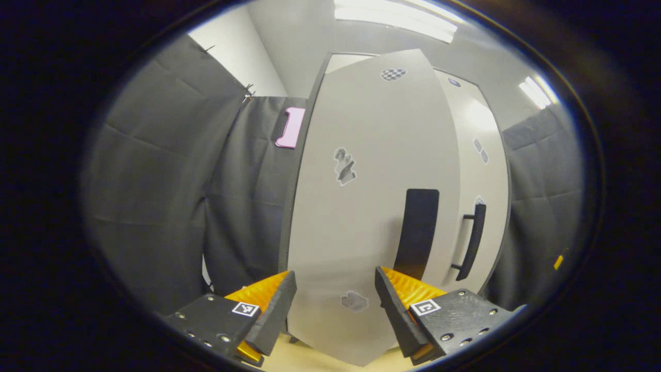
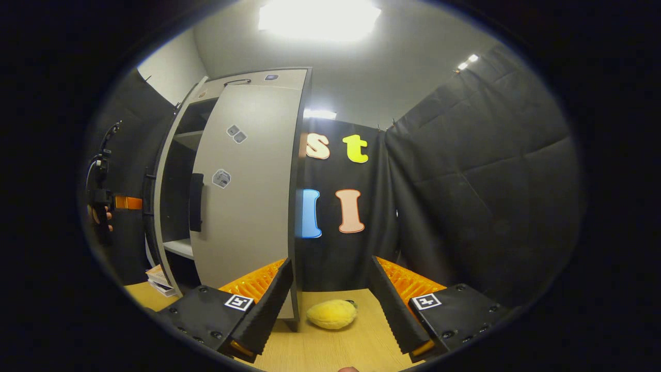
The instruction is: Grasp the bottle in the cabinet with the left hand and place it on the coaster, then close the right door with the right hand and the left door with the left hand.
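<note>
The left door (image 1: 372, 206) stands straight ahead of the left gripper (image 1: 335, 305), its black handle (image 1: 417, 232) just above the right finger; fingers apart, empty. The right door (image 2: 248, 196) hangs ajar ahead-left of the right gripper (image 2: 330, 299), likewise spread, a yellow plush toy (image 2: 331, 313) between its fingers on the wooden tabletop (image 2: 330, 346)

Light wooden tabletop (image 2: 330, 346), yellow plush lemon (image 2: 331, 314) lying on it, cabinet (image 2: 242, 206) standing on it
</note>
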`<action>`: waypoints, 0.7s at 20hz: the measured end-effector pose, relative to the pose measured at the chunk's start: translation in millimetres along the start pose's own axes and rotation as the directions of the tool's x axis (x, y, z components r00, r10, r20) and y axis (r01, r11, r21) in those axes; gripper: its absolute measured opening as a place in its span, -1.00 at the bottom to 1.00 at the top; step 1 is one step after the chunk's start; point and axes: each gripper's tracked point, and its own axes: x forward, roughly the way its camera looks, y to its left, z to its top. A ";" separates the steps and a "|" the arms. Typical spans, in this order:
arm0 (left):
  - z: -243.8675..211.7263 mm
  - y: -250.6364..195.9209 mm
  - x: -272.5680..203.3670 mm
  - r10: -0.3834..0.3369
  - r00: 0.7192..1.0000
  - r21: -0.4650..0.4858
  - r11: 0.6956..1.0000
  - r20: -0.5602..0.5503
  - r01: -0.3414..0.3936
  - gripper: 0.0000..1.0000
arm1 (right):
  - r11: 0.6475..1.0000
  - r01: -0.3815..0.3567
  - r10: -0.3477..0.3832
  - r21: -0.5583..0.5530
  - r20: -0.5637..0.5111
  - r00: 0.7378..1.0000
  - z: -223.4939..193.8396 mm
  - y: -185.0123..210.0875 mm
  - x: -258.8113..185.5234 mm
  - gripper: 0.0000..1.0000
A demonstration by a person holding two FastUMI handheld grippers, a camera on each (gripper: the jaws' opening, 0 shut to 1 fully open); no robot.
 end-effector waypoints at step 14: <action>17.5 -1.9 -89.6 0.054 0.996 0.133 0.989 0.075 -0.064 0.93 | 0.981 -0.166 0.163 0.098 0.035 0.986 33.8 14.3 -20.7 0.92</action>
